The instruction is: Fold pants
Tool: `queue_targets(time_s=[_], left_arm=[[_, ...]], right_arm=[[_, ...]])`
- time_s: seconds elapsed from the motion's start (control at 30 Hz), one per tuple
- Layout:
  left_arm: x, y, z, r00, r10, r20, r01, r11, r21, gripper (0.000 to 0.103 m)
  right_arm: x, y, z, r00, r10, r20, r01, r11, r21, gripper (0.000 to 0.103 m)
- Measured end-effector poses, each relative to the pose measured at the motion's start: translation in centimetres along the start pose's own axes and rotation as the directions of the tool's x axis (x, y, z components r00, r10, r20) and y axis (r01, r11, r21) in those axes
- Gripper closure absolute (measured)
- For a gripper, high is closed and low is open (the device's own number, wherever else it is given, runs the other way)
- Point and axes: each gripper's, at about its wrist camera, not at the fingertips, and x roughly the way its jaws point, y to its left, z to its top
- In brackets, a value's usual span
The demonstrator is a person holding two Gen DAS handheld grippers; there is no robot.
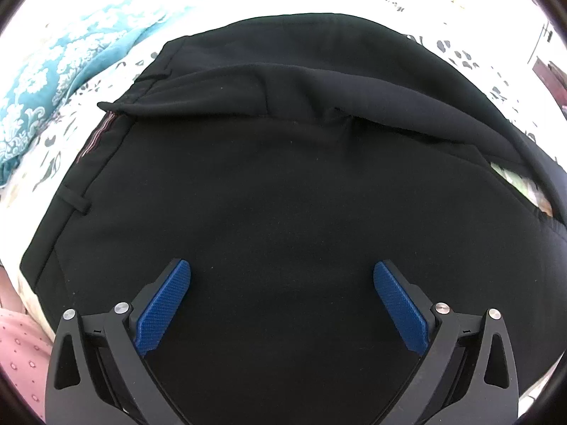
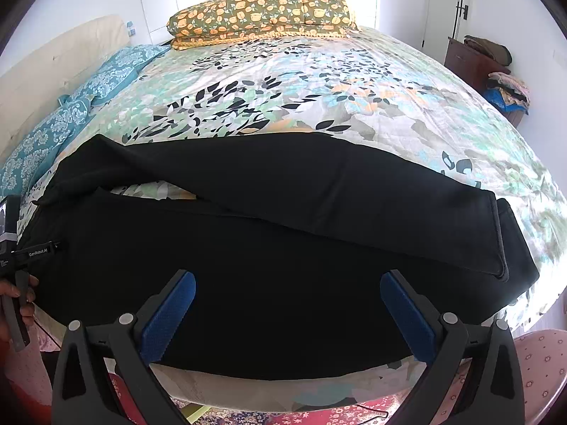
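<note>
Black pants [image 2: 283,248] lie flat across the near side of a bed with a floral cover [image 2: 319,81], one leg laid over the other, hems at the right [image 2: 499,237]. In the left wrist view the waist end [image 1: 269,184] fills the frame, with a belt loop [image 1: 76,200] at the left and a fold of cloth turned over at the top. My left gripper [image 1: 281,276] hangs open just above the waist cloth, nothing between its blue pads. My right gripper [image 2: 287,287] is open over the near leg, holding nothing.
Yellow floral pillows [image 2: 262,14] lie at the bed's far end and teal pillows [image 2: 88,92] along its left side. A dark wooden cabinet [image 2: 475,60] with piled clothes stands at the right. A hand [image 2: 14,304] holding the other gripper shows at the left edge.
</note>
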Motion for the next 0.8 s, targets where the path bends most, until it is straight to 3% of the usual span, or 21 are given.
queue_targets(time_s=[0.8], left_arm=[[0.21,-0.14,0.02,1.000,0.006,0.009,-0.006,1.000,0.005,0.000]], right_arm=[[0.11,0.63,-0.19,1.000,-0.001,0.005,0.002,1.000,-0.021,0.000]])
